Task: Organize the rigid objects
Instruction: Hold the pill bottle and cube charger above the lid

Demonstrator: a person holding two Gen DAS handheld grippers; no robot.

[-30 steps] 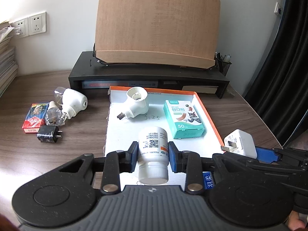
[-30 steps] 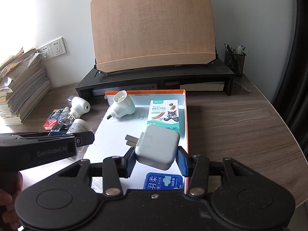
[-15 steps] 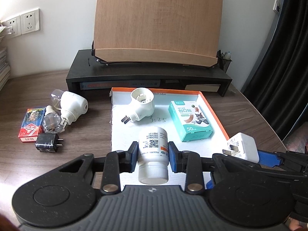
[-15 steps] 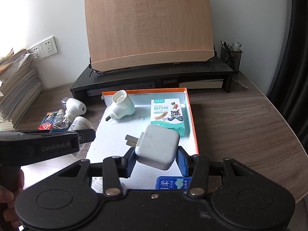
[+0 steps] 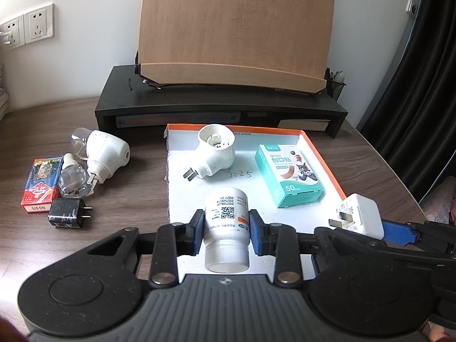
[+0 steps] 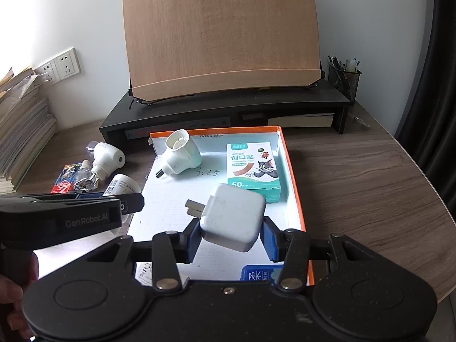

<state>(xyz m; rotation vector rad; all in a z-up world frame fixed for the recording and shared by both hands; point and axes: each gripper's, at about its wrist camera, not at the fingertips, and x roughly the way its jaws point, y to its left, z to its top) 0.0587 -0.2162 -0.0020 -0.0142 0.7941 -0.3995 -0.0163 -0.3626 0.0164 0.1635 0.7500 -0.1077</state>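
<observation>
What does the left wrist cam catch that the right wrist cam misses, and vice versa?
Left wrist only: the black charger on the desk, clear of the tray, and the pill bottle's cap end and label, clamped in the left gripper.

Right wrist only: the stack of books at the wall, the blue packet at the tray's near edge, and a full view of the pen holder.

Both: the orange-rimmed tray holding the white plug-in unit and the plaster box, plus the white charger clamped in the right gripper.
</observation>
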